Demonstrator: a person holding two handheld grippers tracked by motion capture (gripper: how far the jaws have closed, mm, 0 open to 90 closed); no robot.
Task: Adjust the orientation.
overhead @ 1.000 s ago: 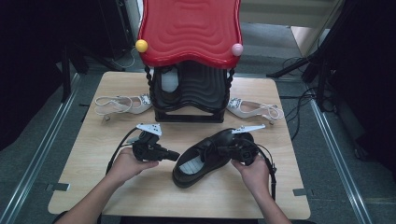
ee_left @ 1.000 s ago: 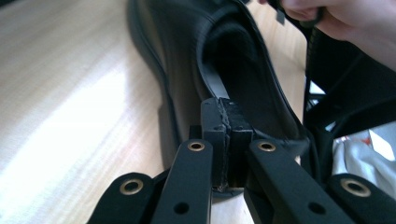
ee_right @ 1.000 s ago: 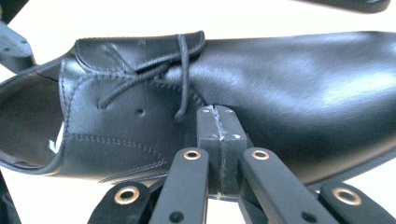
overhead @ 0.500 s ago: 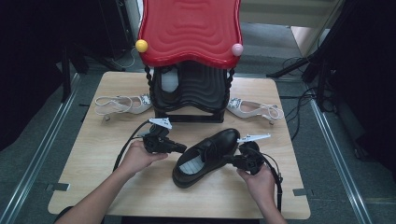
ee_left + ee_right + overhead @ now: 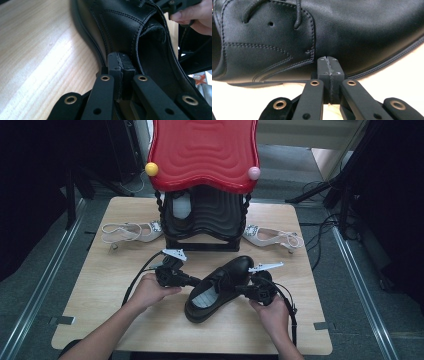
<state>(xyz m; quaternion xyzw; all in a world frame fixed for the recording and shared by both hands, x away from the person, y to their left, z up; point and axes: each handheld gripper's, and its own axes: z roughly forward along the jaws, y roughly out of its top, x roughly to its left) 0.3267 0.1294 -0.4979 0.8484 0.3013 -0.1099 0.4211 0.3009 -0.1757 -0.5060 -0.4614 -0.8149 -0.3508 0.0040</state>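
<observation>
Pressing in from both sides, the left gripper (image 5: 192, 281) and the right gripper (image 5: 241, 290) are each meeting the black shoe (image 5: 220, 282) with jaws fully closed and empty, the shoe lying on the table (image 5: 100, 285) squeezed between the two sets of fingertips. With nothing clamped, the smooth leather is likely to be slipping off the blunt tips, or the shoe pivoting, if one side pushes harder. Compared with a second ago, the left gripper is sitting nearer the shoe's opening, and the right hand (image 5: 275, 312) is no longer resting over the toe.

A: What stands at the table's far edge?
B: A red wavy plastic canopy (image 5: 202, 152) over a black ribbed stand (image 5: 206, 217), on the pale wooden table (image 5: 100, 290).
A: And beside it?
B: One white strappy sandal (image 5: 131, 231) on each side (image 5: 272, 236).
</observation>
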